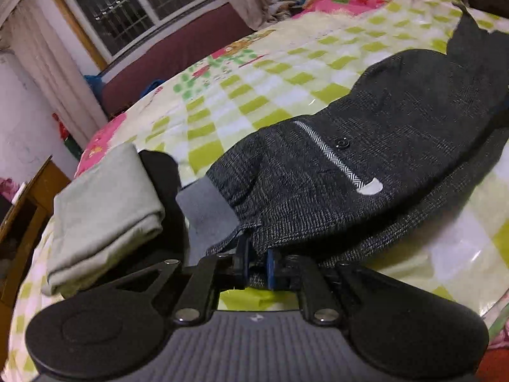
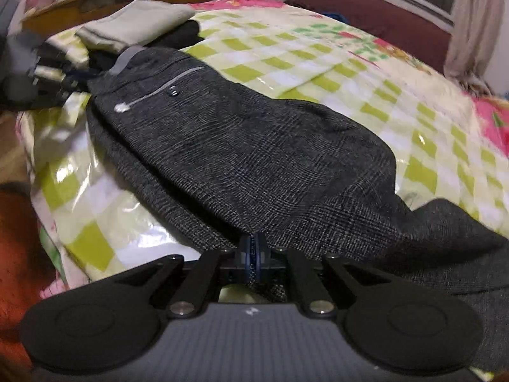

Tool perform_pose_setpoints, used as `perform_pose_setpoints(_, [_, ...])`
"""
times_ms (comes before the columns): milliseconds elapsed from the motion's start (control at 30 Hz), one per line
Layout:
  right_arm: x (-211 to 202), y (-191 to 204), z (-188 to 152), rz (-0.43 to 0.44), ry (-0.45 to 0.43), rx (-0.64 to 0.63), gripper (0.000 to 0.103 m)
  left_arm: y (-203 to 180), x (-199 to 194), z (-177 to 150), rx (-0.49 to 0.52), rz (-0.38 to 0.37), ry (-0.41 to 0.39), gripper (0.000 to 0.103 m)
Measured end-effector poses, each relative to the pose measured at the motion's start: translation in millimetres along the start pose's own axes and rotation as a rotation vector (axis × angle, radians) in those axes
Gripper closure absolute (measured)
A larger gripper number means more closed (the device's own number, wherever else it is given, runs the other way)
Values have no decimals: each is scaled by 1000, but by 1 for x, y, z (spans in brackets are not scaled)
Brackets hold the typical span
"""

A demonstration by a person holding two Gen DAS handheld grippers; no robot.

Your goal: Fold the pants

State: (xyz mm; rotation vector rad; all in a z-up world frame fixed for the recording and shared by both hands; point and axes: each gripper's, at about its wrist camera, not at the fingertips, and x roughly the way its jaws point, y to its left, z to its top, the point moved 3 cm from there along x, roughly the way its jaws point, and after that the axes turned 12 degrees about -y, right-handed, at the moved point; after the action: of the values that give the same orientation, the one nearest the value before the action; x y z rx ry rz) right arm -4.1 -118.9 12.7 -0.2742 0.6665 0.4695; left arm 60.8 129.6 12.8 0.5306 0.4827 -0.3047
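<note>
Dark grey woven pants [image 2: 254,159] lie along the near edge of the bed [image 2: 318,73], one leg already laid over the other. The left gripper [image 1: 256,267] is clenched on the waist end and the right gripper [image 2: 253,259] pinches the cloth further down the leg. The lengthwise fold seems done; the next move should, I think, carry one end over to the other, both grips staying level.

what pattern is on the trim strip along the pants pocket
A light grey-and-white herringbone weave on the pocket trim, against the dark grey pants; clearest in the left wrist view.
</note>
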Motion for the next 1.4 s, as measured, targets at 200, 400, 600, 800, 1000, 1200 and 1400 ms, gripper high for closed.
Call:
perform_pose_setpoints(200, [-1,0,18,-17,-25,3,100,11,6,8,-25,64,-59,74])
perform_pose_setpoints(400, [-17,-17,68,-50,-153,54,101,42,11,47,3,136,-171,74])
perform_pose_setpoints(600, [-39,-24,105,-87,-282,57,103,64,21,81,21,175,-235,74])
perform_pose_setpoints(800, [-8,-8,35,-42,-78,57,103,29,-11,20,-16,84,-146,74])
perform_pose_setpoints(1000, [12,-3,1,-28,16,97,103,9,2,-39,-58,107,22,79])
perform_pose_setpoints(1200, [4,16,22,-22,-56,-2,97,17,1,-24,-30,184,-50,78])
perform_pose_setpoints(1400, [18,56,41,93,-88,-118,83,3,8,-24,151,160,-60,78])
